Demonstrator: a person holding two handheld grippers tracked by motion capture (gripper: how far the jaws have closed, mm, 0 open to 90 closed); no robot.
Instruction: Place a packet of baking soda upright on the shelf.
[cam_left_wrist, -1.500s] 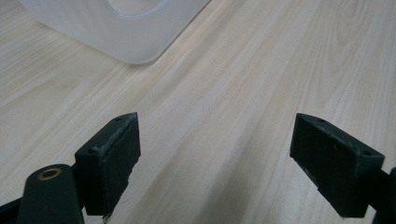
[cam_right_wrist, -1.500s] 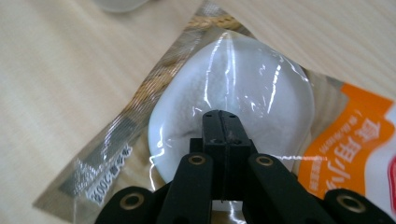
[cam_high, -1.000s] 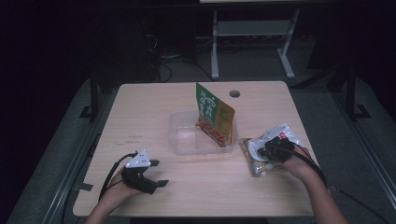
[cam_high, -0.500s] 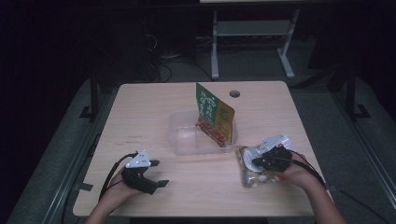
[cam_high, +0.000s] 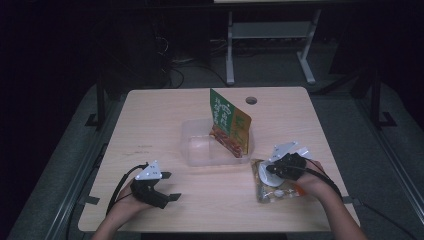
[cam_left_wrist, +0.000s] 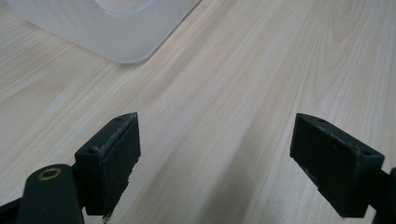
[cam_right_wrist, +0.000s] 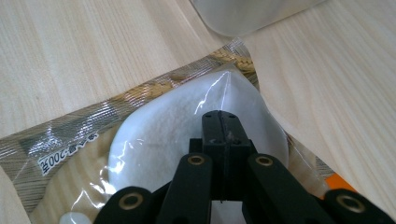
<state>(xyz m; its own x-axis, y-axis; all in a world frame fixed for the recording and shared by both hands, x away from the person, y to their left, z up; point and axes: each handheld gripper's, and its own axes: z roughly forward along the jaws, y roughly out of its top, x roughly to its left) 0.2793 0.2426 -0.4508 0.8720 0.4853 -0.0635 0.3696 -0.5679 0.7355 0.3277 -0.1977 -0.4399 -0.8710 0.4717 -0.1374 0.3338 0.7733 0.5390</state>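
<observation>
Wooden table (cam_high: 165, 120) carries a clear container (cam_high: 200, 147) at centre; my snack packet (cam_high: 272, 182) lies flat near its right corner. Right gripper (cam_right_wrist: 219, 122), jaws fully closed, presses the packet; I should regrip an edge before lifting. Left gripper (cam_left_wrist: 217, 149) rests wide open, empty.

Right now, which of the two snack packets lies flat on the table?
The clear packet under the right gripper; the green-and-orange packet stands upright in the plastic container.

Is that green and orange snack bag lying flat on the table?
No, the green and orange bag stands upright, its lower end inside the clear plastic container.
</observation>
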